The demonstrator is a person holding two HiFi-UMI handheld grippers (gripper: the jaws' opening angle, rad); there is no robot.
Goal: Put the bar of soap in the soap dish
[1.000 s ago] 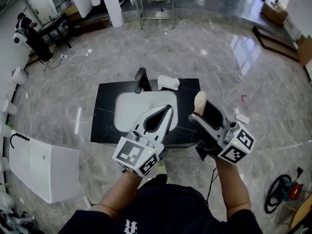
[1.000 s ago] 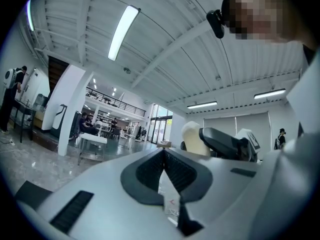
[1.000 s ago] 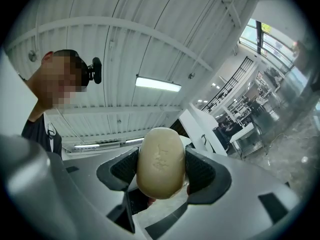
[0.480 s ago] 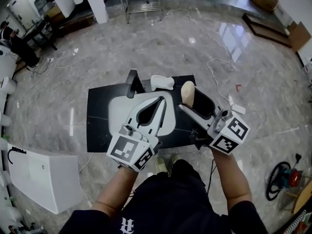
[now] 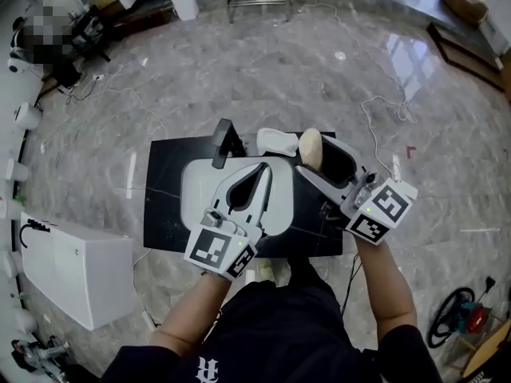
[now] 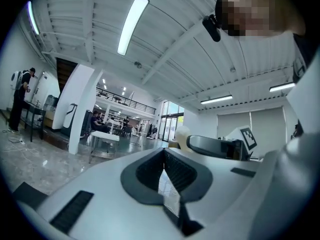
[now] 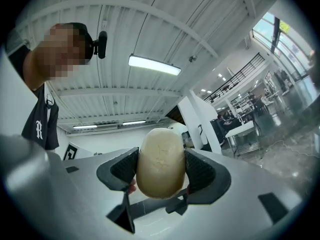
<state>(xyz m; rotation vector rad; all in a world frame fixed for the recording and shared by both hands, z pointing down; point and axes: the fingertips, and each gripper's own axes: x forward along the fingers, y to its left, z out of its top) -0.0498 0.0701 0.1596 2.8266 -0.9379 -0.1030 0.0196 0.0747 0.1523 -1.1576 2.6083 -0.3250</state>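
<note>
Right gripper [image 7: 161, 166]: jaws clamp the bar of soap [image 7: 160, 163] between the dark ribbed pads [image 7: 199, 170]. The far end of the soap pokes out past the tips.
Bar of soap: cream and oval. In the head view [image 5: 310, 148] it sits at the right gripper's [image 5: 311, 156] tip and is not in the dish.
Soap dish [image 5: 276, 140]: white, on the black countertop [image 5: 164, 214], just left of the right gripper's tip. Whether the soap touches it cannot be told.
Left gripper [image 6: 164, 155]: jaws pressed together at the tips with nothing between them.
Left gripper, head view [image 5: 267, 174]: hangs over the white basin [image 5: 198, 191], to the left of the right gripper. The soap dish is just ahead of its tips.
Faucet [image 5: 223, 140]: black, ahead and left of the left gripper, and left of the soap dish.
Marker cubes: one at the rear of the left gripper [image 5: 222, 251] and one at the rear of the right [image 5: 382, 211], both nearest the person.
Floor [image 5: 319, 62]: grey marble with loose cables, all round the countertop.
White panel [image 5: 76, 270]: on the floor, well left of the left gripper.
</note>
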